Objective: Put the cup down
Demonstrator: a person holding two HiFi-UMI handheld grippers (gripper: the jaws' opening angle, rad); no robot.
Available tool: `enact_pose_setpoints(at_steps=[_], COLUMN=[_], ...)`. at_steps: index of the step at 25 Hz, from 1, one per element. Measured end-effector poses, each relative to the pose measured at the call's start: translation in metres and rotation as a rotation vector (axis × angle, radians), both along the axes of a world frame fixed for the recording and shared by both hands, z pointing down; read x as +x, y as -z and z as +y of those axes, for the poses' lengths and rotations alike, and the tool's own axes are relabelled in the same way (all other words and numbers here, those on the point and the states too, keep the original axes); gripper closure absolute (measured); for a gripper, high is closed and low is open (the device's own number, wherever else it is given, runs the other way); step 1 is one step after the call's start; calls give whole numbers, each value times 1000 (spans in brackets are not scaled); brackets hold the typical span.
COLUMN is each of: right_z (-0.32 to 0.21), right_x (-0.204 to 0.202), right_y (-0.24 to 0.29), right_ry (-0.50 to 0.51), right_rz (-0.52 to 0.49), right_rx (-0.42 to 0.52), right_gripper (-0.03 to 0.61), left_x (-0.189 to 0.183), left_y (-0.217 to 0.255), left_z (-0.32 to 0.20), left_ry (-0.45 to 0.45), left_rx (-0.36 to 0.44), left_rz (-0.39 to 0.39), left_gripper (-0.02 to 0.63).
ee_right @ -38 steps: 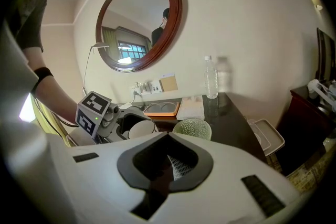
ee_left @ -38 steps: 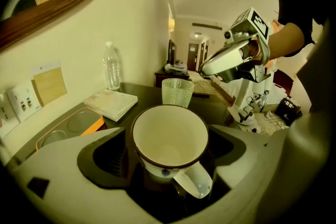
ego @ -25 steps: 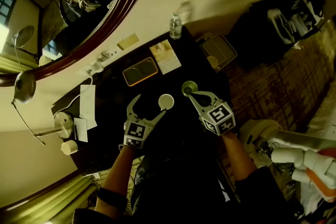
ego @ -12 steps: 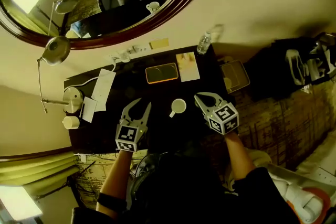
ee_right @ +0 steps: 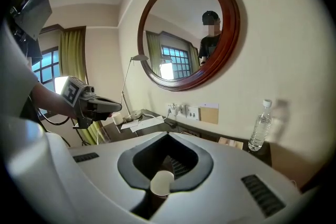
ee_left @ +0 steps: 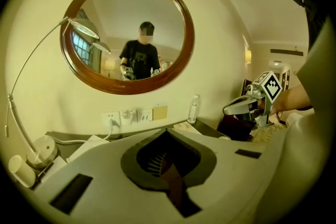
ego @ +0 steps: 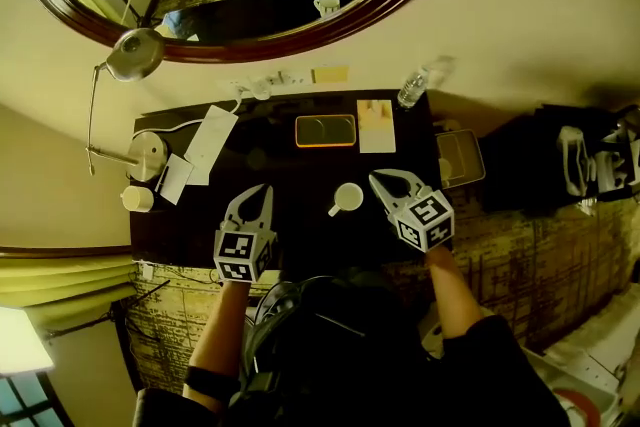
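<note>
Noted cup (ego: 347, 198) upright on dark counter (ego: 300, 170) at frame centre, between the claws, apart from both. Found left claw (ego: 262, 191) just closed tight, empty; right claw (ego: 381, 179) clenched, empty, nearer the cup.

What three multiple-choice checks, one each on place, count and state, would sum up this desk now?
1. Where is the cup? A on the desk, nearer the person than the orange-rimmed tray; B on the white papers; C beside the lamp base.
2. How many water bottles stand on the desk? A none; B one; C three.
3. The right gripper is: A wide open; B shut on the cup; C shut, empty.
Key: A, it stands there upright; B, one at the far corner; C, jaws together, cup apart.
</note>
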State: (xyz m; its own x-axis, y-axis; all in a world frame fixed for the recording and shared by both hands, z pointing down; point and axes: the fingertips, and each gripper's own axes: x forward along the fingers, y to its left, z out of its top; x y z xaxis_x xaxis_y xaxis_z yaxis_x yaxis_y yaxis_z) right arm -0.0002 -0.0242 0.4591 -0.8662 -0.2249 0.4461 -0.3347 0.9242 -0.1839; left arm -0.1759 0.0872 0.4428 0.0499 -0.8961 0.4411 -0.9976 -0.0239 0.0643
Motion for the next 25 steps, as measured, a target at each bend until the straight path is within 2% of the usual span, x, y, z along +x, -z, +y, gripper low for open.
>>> enact_pose_setpoints(at_steps=[5, 13, 20, 23, 25], right_z=[3, 3, -6, -10, -3], right_x=[-3, 5, 23, 35, 39], right_y=[0, -2, -5, -16, -26], right_ry=[19, 11, -25, -5, 81], right_rz=[9, 17, 23, 95, 190], right_rx=[-1, 12, 31, 89, 145], right_gripper=[563, 563, 563, 561, 557], left_x=[1, 3, 14, 17, 20], left_y=[1, 4, 1, -4, -6], left_z=[4, -1, -11, -16, -19], left_ry=[-19, 3, -20, -27, -33], left_rx=[6, 21, 8, -2, -5], left_rz=[-37, -38, -53, -50, -44], left_gripper=[612, 612, 612, 612, 612])
